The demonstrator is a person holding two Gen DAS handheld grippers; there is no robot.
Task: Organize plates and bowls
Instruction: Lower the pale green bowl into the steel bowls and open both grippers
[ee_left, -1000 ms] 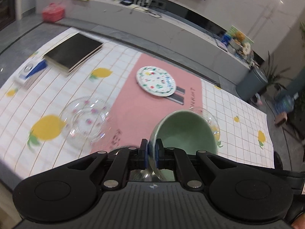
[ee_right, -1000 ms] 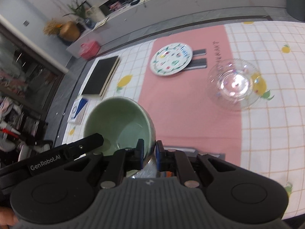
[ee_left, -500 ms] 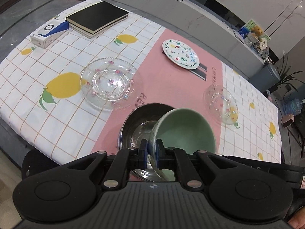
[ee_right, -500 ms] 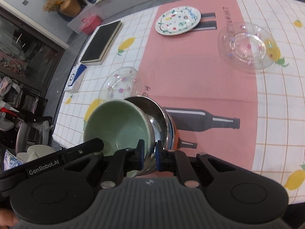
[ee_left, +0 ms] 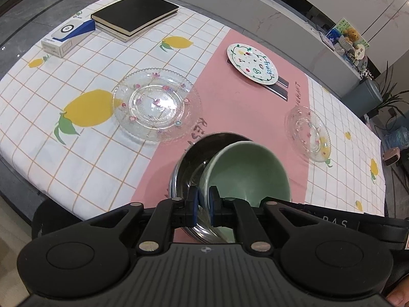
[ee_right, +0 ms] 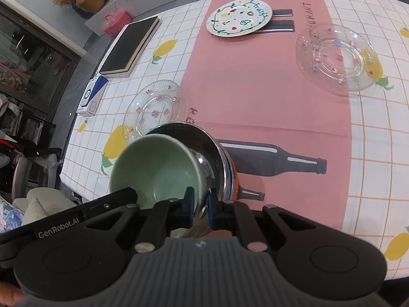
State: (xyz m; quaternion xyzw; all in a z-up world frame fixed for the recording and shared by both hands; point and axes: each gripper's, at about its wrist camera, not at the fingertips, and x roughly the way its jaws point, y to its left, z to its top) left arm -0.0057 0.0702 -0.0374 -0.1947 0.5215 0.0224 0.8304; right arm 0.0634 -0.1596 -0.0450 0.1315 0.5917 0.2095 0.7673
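Now green bowl (ee_left: pixel 246 171) in both hand-held grippers

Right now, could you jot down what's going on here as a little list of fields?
held: green bowl, both grippers shut on its rim
left gripper: on the bowl's left rim
right gripper: on its right rim
below: steel bowl, green bowl tilted over it
glass plates: one left, one right
painted plate: far side, on the pink strip
other: black book, white box
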